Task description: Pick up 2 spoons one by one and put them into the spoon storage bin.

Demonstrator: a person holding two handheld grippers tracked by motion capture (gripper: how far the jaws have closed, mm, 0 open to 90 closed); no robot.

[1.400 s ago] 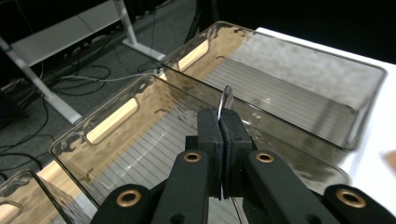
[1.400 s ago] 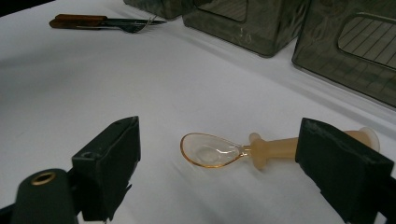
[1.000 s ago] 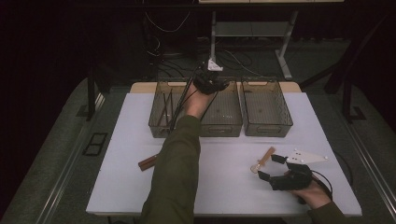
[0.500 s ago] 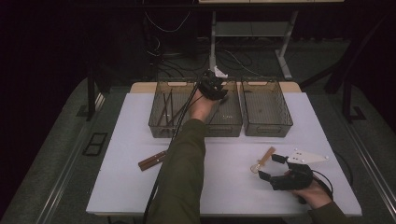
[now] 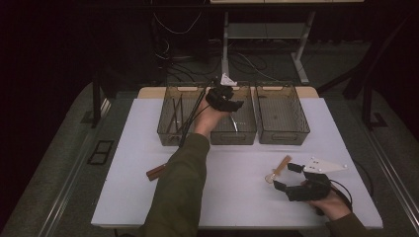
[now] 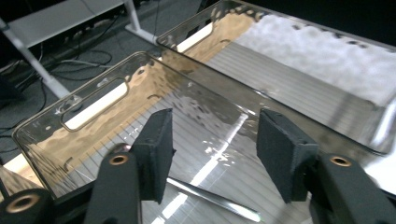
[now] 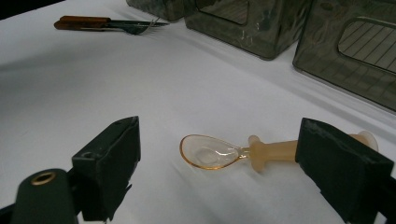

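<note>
One spoon (image 7: 243, 153) flat, bowl toward fork (image 7: 109, 23) | right tool (image 7: 233, 172) wide open astride | left tool (image 6: 210, 154) opening, empty

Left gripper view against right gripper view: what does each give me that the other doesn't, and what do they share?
Left gripper view: the inside of the middle bin, with a silvery utensil lying on its ribbed floor. The left tongs hang over it, jaws just having been opening, gripping nothing.
Right gripper view: a spoon with clear bowl and orange handle on the white table, lying untouched between the open right tongs; a wooden-handled fork lies farther off.
Both: the smoky clear bins, seen from inside in the first and from outside in the second.
</note>
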